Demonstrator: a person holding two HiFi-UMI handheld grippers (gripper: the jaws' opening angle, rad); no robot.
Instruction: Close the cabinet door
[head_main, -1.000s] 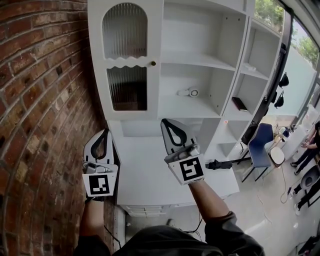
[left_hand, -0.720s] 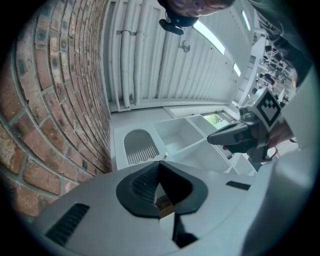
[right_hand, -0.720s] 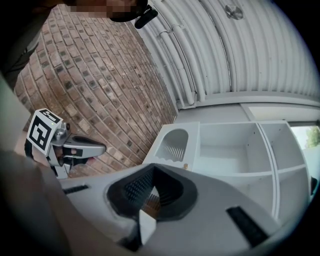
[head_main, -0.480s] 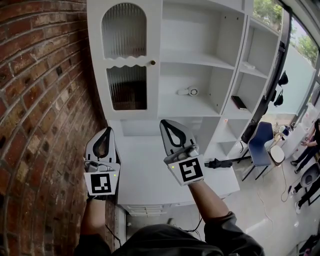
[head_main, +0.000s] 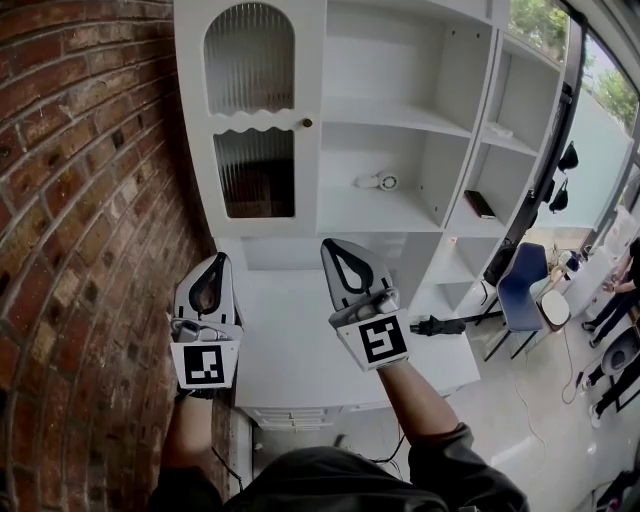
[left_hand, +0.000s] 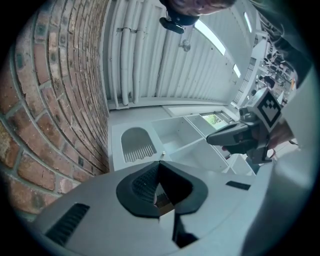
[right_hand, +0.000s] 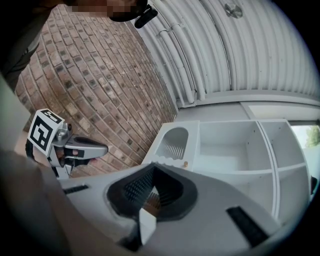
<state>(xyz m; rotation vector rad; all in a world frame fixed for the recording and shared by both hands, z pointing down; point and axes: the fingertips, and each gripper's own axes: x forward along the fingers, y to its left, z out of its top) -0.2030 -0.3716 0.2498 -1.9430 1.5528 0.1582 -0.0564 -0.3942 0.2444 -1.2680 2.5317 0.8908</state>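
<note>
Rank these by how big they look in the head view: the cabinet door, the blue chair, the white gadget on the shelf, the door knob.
1. cabinet door
2. blue chair, which stands farther off, so its true size is unsure
3. white gadget
4. door knob

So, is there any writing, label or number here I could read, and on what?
No words or numbers can be read.
The left cube on the left claw: black-and-white square pattern, no letters.
The right cube on the right claw: same kind of pattern.
The cabinet door: no print shows.
</note>
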